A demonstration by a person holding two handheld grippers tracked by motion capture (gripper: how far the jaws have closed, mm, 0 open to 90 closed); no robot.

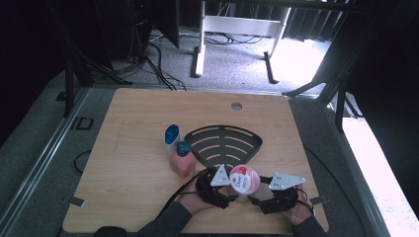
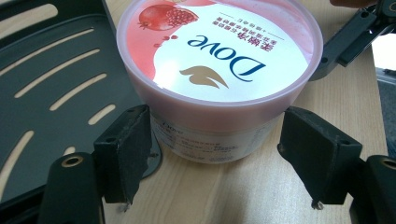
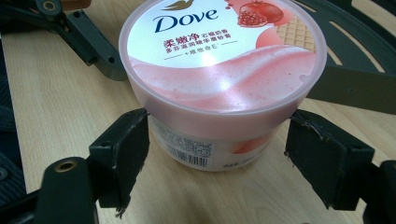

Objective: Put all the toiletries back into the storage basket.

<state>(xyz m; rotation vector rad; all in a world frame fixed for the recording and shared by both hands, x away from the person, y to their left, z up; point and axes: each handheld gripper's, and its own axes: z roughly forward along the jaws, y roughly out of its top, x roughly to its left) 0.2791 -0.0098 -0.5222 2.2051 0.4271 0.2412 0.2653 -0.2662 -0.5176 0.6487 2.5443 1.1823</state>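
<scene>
Both released, the left tool (image 2: 217, 158) and right tool (image 3: 217, 158) flank the pink "Dove" tub (image 2: 219, 70).

Wooden table (image 1: 133, 197) with pink tub (image 1: 244, 178), black slotted rack (image 1: 223, 143), perhaps two bottles (image 1: 178, 150).

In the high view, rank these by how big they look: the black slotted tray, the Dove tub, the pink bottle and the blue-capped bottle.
1. Black slotted tray, clearly largest.
2. Dove tub.
3. Pink bottle, close to the tub, so that order is unsure.
4. Blue-capped bottle, smallest, though the pink bottle partly hides it.
</scene>
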